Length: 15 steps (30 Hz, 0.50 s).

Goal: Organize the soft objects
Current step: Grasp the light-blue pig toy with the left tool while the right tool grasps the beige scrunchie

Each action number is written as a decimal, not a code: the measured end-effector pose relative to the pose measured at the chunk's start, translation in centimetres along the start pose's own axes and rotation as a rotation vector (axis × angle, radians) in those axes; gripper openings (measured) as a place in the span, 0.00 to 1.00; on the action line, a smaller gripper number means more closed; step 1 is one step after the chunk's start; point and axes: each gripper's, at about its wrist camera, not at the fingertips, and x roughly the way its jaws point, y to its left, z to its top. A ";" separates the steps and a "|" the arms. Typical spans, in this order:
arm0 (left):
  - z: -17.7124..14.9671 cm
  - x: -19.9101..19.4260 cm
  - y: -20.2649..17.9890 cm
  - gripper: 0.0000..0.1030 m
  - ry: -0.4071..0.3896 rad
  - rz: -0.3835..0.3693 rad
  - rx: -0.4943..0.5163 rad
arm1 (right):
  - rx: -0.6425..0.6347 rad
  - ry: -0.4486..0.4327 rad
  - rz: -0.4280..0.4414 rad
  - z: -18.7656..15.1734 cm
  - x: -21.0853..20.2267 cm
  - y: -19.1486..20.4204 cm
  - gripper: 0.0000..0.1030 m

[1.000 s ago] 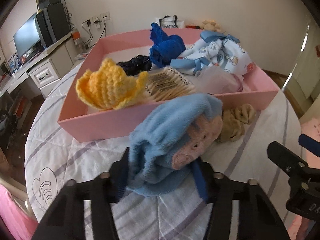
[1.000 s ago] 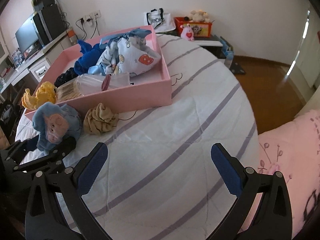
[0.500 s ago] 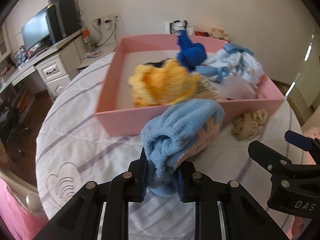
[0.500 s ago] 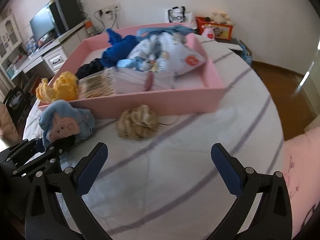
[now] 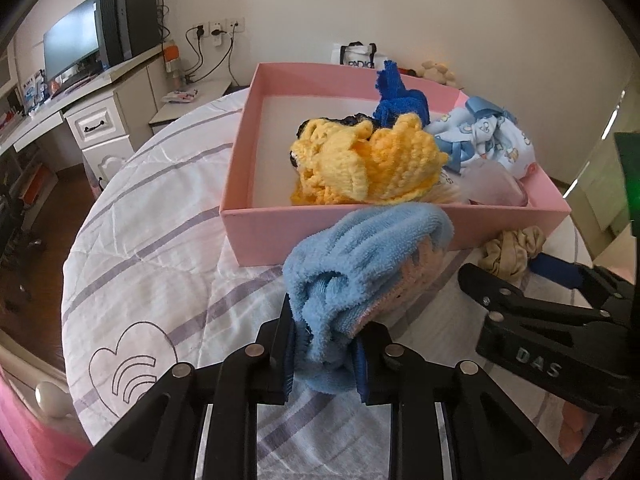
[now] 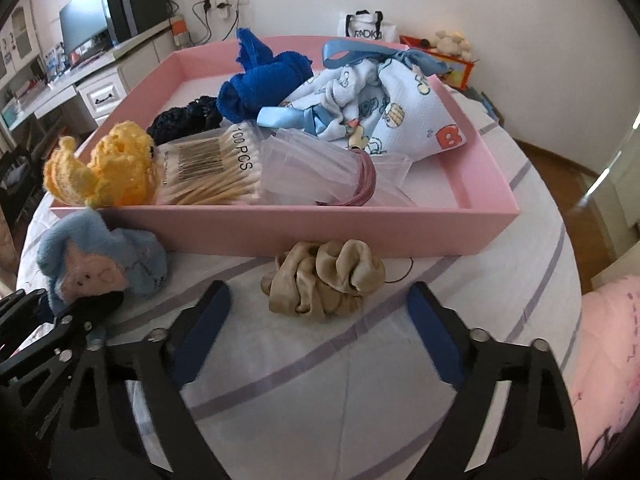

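My left gripper is shut on a light blue plush toy with a pink face, held just in front of the pink box. The right wrist view shows the toy at the left, off the box's front left corner. A beige scrunchie lies on the striped bedcover against the box's front wall. My right gripper straddles it with jaws closing; its blue pads stand clear of the fabric. The left wrist view catches the right gripper beside the scrunchie.
The box holds a yellow crochet piece, a cotton swab pack, a dark blue towel, a printed baby cloth, a black scrunchie and a clear bag. A white cabinet with a TV stands left.
The left gripper closed on the blue toy and carried it leftward along the box front. The right gripper swung over to the beige scrunchie, and its jaws have narrowed.
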 end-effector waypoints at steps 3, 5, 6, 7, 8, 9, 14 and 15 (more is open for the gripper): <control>0.0 -0.1 0.2 0.20 0.000 -0.002 -0.003 | 0.006 0.002 -0.006 0.0 0.5 -0.1 0.60; 0.0 -0.2 0.2 0.20 0.000 0.002 -0.003 | 0.015 -0.011 -0.013 0.0 0.3 -0.1 0.44; 0.0 -0.2 0.0 0.20 0.001 0.005 -0.004 | 0.018 -0.013 -0.014 0.0 0.2 -0.2 0.37; 0.0 -0.2 0.0 0.20 0.001 0.009 -0.005 | 0.025 -0.016 -0.009 0.0 0.1 -0.3 0.33; 0.1 -0.2 -0.2 0.20 0.001 0.013 -0.004 | 0.033 -0.018 -0.002 0.0 0.0 -0.5 0.30; 0.1 -0.1 -0.3 0.20 0.002 0.017 -0.004 | 0.039 -0.020 0.003 0.0 -0.1 -0.7 0.28; 0.2 -0.2 -1.1 0.20 0.003 0.037 -0.002 | 0.045 -0.022 0.028 -0.3 -0.5 -1.4 0.25; 0.2 -0.3 -1.3 0.20 0.002 0.040 -0.001 | 0.046 -0.024 0.032 -0.3 -0.6 -1.4 0.25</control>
